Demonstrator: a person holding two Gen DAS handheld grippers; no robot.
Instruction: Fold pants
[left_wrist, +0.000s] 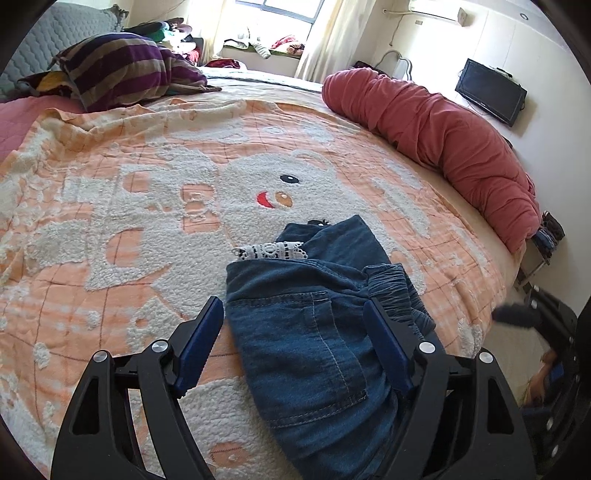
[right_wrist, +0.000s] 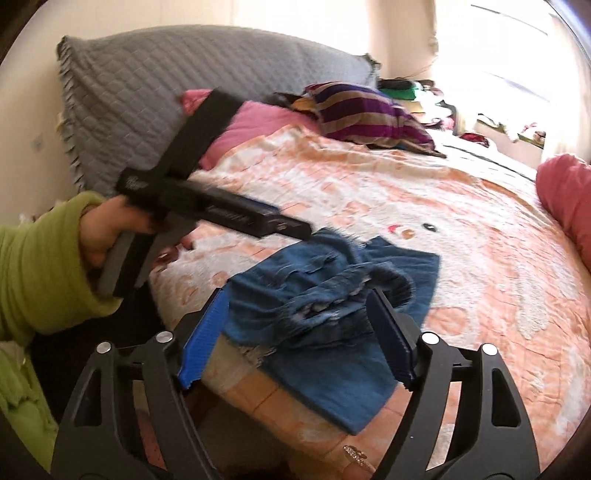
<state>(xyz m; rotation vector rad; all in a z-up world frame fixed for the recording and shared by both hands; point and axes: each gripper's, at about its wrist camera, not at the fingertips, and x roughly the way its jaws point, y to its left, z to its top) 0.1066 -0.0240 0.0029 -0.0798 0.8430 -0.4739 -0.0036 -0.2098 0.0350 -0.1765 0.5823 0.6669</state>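
The blue denim pants (left_wrist: 314, 332) lie folded on the orange and white blanket (left_wrist: 147, 206), near the bed's front edge. A white lace trim (left_wrist: 273, 251) pokes out at the fold's far side. My left gripper (left_wrist: 293, 317) is open, its blue fingers either side of the pants, just above them. In the right wrist view the pants (right_wrist: 332, 295) are a rumpled folded stack. My right gripper (right_wrist: 295, 306) is open above their near edge. The left gripper (right_wrist: 288, 225) shows there too, blurred, its tip over the pants' far side.
A rolled red quilt (left_wrist: 443, 136) lies along the bed's right edge. A striped purple pillow (left_wrist: 125, 66) and a grey headboard cushion (right_wrist: 166, 96) are at the head. The bed edge (right_wrist: 280, 406) is close below the right gripper. A hand in a green sleeve (right_wrist: 40, 258) holds the left gripper.
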